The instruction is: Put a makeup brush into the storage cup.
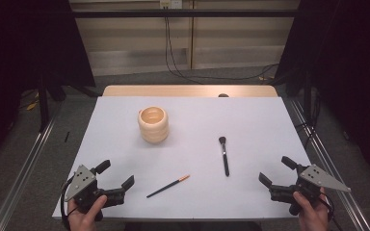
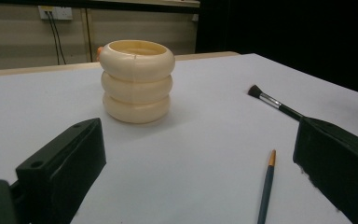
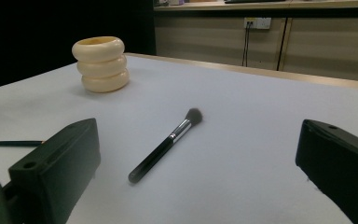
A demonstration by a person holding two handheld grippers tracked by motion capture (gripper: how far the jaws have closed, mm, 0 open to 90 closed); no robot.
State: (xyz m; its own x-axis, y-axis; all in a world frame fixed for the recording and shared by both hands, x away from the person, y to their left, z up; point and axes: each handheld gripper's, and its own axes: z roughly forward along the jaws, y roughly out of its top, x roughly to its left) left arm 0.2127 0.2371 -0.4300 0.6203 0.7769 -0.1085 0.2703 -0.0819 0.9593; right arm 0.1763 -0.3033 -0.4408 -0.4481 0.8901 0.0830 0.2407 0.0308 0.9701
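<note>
A cream ribbed holder point(image 1: 153, 124) made of three stacked rings stands upright left of the table's middle; it is also in the left gripper view point(image 2: 136, 87) and the right gripper view point(image 3: 102, 63). A black makeup brush point(image 1: 224, 155) point(image 3: 167, 144) point(image 2: 274, 102) lies right of centre, bristles away from me. A thin dark pencil with an orange tip point(image 1: 168, 186) point(image 2: 266, 185) lies near the front edge. My left gripper point(image 1: 115, 174) rests open at the front left corner, and my right gripper point(image 1: 277, 171) rests open at the front right. Both are empty.
The white table top point(image 1: 192, 120) has a wooden strip point(image 1: 188, 91) along its far edge. Metal rails point(image 1: 24, 168) run along both sides on the floor. Cables point(image 1: 173, 57) hang by the back wall.
</note>
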